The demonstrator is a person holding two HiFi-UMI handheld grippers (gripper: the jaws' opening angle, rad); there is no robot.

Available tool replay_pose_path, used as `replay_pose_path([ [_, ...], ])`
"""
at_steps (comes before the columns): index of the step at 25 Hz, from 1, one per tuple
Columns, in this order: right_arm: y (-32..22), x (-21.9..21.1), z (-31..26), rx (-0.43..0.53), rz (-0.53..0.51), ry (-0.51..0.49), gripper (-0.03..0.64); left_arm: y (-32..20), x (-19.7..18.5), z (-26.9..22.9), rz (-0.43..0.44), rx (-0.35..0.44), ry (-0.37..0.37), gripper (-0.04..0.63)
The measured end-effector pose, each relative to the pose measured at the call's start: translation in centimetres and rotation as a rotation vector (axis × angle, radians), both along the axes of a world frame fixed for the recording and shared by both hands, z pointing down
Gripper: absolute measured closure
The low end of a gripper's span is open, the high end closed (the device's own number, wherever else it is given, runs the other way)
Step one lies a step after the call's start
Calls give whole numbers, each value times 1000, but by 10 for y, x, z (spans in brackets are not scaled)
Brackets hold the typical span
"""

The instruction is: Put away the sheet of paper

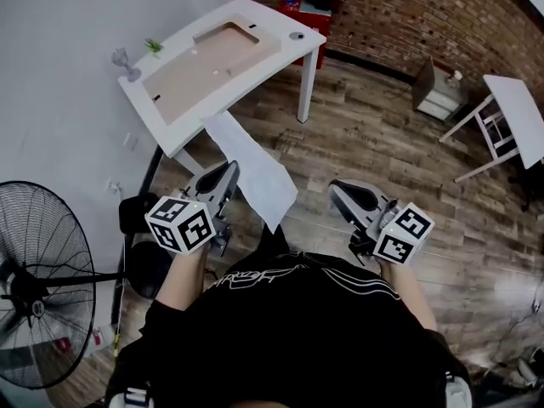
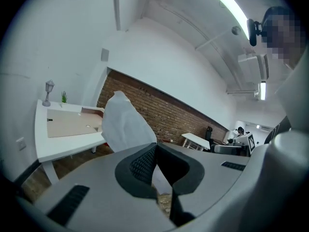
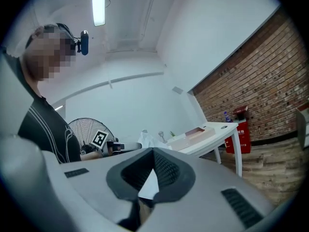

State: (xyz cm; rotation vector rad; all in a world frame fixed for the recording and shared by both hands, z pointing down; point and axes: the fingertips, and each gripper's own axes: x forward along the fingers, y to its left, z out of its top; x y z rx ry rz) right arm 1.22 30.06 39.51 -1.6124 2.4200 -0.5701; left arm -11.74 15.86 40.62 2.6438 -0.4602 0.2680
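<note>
The white sheet of paper point(image 1: 255, 167) hangs in the air above the wooden floor, in front of the person. My left gripper point(image 1: 231, 171) is shut on the sheet's left edge. In the left gripper view the paper point(image 2: 123, 124) rises out from between the closed jaws of that gripper point(image 2: 155, 147) and curls upward. My right gripper point(image 1: 335, 186) is to the right of the sheet, a short way from its edge, shut with nothing in it. In the right gripper view its jaw tips point(image 3: 153, 152) meet, and the paper point(image 3: 145, 139) and the left gripper show beyond them.
A white desk point(image 1: 280, 53) with a tan inset top stands ahead against the wall, a small lamp and a plant at its far left. A standing fan point(image 1: 34, 287) is at the left. A red cabinet point(image 1: 310, 11), a small drawer unit point(image 1: 438, 92) and another white table point(image 1: 518, 113) stand by the brick wall.
</note>
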Motion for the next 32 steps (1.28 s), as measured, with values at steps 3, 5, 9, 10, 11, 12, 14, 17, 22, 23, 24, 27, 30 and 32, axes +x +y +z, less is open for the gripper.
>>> replay_pose_path([
  [3,-43,13,-1,-11,-8,-3,615,-45,15,0,-4,-10,-3,563],
  [5,-75,24,-2,-18,-10,-1,615,-77,23,1,-9,-20,-5,563],
  [9,-146,43,-5,-28,-28,-8,615,-142,35,3,-30,-40,-6,563],
  [10,-165,46,-5,-31,-38,-7,615,-158,37,4,-36,-43,-6,563],
  [11,-183,49,-4,-33,-49,-5,615,-174,38,5,-43,-45,-6,563],
  [12,-201,51,-4,-35,-60,-4,615,-190,39,6,-51,-49,-5,563],
  [14,-236,56,-3,-36,-80,-4,615,-222,40,8,-70,-55,-4,563],
  [17,-283,61,-2,-37,-109,-8,615,-263,38,9,-101,-62,1,563],
  [22,-334,66,4,-36,-152,-23,615,-311,38,6,-143,-58,24,563],
  [23,-341,66,6,-39,-161,-28,615,-319,38,6,-153,-57,28,563],
  [24,-348,67,8,-41,-172,-33,615,-326,38,5,-163,-54,30,563],
  [27,-367,69,11,-46,-215,-44,615,-343,41,3,-185,-39,29,563],
  [30,-388,80,14,-57,-264,-51,615,-359,46,0,-217,-23,23,563],
  [32,-405,90,16,-69,-299,-48,615,-371,49,-1,-253,-20,23,563],
])
